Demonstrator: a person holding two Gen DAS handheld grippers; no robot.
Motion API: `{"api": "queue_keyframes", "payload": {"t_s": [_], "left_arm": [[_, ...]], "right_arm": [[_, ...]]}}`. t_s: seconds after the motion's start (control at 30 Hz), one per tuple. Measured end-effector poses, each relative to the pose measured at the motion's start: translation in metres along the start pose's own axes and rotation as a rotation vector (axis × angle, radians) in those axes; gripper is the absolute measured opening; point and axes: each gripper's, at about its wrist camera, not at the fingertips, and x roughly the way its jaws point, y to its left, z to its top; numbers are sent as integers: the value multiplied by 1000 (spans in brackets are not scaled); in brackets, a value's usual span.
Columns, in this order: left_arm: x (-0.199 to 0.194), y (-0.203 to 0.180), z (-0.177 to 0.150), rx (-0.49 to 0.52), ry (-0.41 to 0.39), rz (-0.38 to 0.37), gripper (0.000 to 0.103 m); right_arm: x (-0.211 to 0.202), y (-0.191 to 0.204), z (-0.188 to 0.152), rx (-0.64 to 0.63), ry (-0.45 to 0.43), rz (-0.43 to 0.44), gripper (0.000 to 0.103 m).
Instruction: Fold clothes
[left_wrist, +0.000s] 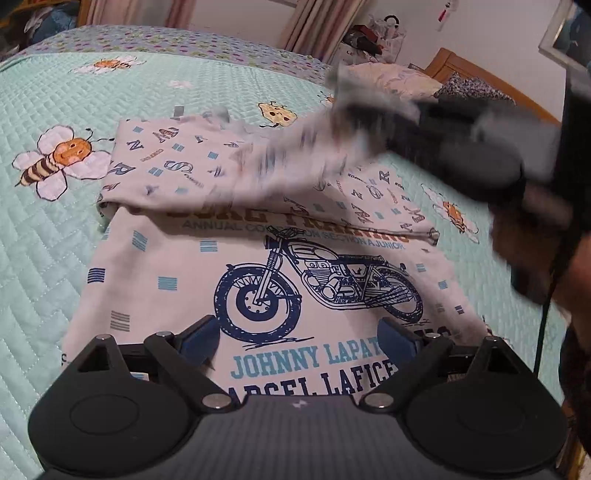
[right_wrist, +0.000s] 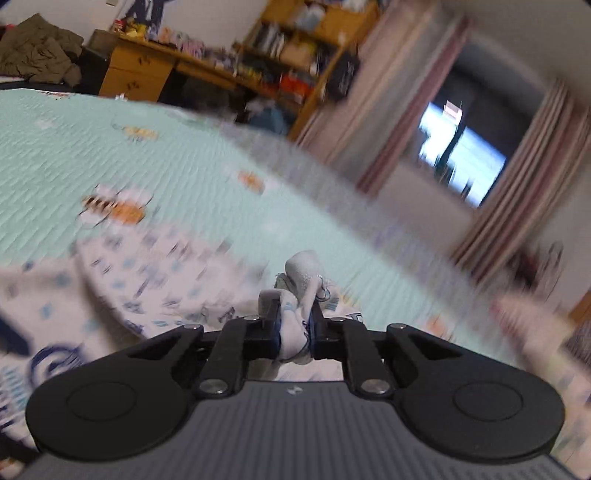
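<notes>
On the bed (left_wrist: 44, 229), over a mint quilt stitched with bees, lies one white shirt (left_wrist: 177, 280) printed with a blue motorbike (left_wrist: 317, 280) and lettering. Its far part is folded over towards the near side, so a band of letter-patterned cloth crosses above the motorbike. Four bees show on the quilt in the left wrist view: two to the left of the shirt, one beyond it, one to its right.

The left gripper (left_wrist: 299, 339) hangs just above the shirt's near part, its two fingers (left_wrist: 199, 338) spread wide with nothing between them.

The right gripper (right_wrist: 293, 325) is clamped on one bunched piece of the shirt (right_wrist: 295, 332), the two fingers nearly together with cloth bulging out ahead of them. In the left wrist view it (left_wrist: 369, 122) shows as a blur at upper right, lifting that cloth off the bed in a slanting strip.
</notes>
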Motion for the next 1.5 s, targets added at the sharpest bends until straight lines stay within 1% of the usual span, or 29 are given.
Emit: {"api": "queue_keyframes", "payload": {"t_s": [0.07,0.13,0.2,0.23,0.3,0.37,0.5,0.63,0.73,0.83,0.9,0.93,0.97,1.03,1.07,1.13,1.17,1.2,1.3,1.37,1.43,1.5], "left_arm": [[-2,1,1,-2,0,-1,93],[-2,2,1,-4,-1,-2,93],[-2,3,0,-4,2,-5,93],[-2,3,0,-3,4,-5,93],[-3,3,1,0,3,-3,93],[-5,8,3,-29,-8,-9,93],[-10,18,7,-92,-31,-14,93],[-17,31,10,-122,-58,7,93],[-21,43,15,-166,-69,3,93],[-28,51,19,-191,-90,-4,93],[-32,53,20,-185,-103,5,93],[-33,55,20,-184,-106,6,93],[-34,57,19,-184,-107,6,93],[-35,61,19,-190,-106,7,93],[-34,62,18,-192,-102,8,93],[-33,63,17,-192,-89,13,93],[-32,63,17,-188,-81,21,93],[-32,62,17,-182,-76,28,93],[-36,61,17,-167,-71,42,93],[-40,62,19,-166,-80,49,93],[-43,65,22,-177,-95,55,93],[-43,68,26,-199,-101,51,93]], "right_arm": [[9,-7,3,-31,-13,-24,15],[17,-13,-8,-6,16,-36,15],[26,-19,-24,84,71,-1,15],[27,-22,-32,143,80,22,15],[27,-26,-40,228,83,56,15],[23,-25,-39,306,68,98,15],[22,-28,-19,466,11,203,15],[19,-39,17,612,-92,291,15],[14,-52,43,702,-150,322,15],[6,-62,48,787,-146,292,15],[-6,-64,34,857,-119,260,15],[-15,-63,20,901,-101,244,15],[-23,-58,3,926,-76,208,15],[-33,-44,-31,959,-2,134,15],[-34,-36,-51,1000,49,119,15],[-26,-23,-83,1075,142,153,15],[-22,-17,-92,1095,163,159,15],[-21,-13,-96,1105,163,163,15],[-22,-16,-95,1103,123,139,15],[-32,-22,-96,1095,87,112,16],[-38,-24,-105,1109,93,95,16],[-34,-22,-122,1140,138,84,16]]}}
